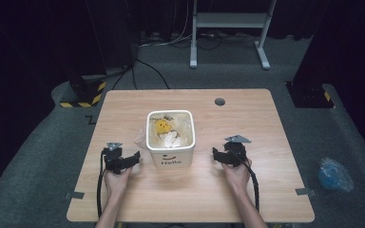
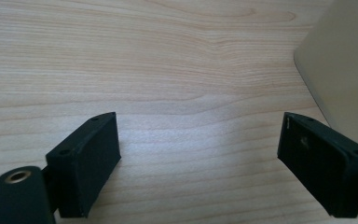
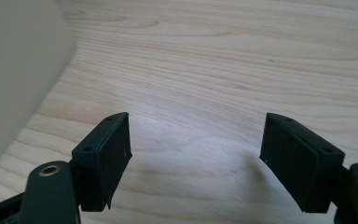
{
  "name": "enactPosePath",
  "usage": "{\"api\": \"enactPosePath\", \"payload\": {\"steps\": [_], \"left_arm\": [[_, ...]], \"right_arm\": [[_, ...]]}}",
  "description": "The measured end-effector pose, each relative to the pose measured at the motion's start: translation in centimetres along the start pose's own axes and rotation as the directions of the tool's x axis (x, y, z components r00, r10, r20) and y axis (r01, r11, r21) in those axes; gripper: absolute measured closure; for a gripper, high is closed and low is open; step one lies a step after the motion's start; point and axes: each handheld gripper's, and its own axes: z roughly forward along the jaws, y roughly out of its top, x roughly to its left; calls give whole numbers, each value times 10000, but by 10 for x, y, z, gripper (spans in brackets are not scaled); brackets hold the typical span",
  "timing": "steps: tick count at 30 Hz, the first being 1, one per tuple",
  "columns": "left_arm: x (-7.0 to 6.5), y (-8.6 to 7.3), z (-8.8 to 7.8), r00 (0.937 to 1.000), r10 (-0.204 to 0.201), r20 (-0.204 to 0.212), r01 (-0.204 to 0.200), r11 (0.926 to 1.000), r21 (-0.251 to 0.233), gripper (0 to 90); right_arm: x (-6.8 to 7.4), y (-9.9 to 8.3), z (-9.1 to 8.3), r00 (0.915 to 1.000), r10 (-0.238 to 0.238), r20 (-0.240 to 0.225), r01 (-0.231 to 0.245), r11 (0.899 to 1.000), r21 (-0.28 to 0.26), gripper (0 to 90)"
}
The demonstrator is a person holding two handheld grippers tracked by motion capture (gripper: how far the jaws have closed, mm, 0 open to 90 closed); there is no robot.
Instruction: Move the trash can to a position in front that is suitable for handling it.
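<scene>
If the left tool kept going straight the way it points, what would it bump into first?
Probably nothing soon. The left tool is open over bare table, and the white bin sits off to one side of its line. It might just brush past it.

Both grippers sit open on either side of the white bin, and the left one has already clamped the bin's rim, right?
Not quite. The left gripper holds nothing: the left gripper view shows its jaws wide apart over bare table, beside the white bin. The rest stands: the right gripper is open too, one each side.
</scene>
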Motion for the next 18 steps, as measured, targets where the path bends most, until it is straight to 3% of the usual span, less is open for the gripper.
{"api": "enactPosePath", "payload": {"steps": [8, 18], "left_arm": [[-18, 5, 4, 9998, -11, 185, 17, 9995, -325, 124], [-30, 5, 9, 9991, -85, 424, 108, 9984, -549, 128]], "right_arm": [[22, 3, 11, 9978, -17, -662, 11, 10000, -85, 251], [49, 10, 20, 9955, -360, -874, 357, 9993, -50, 266]]}}
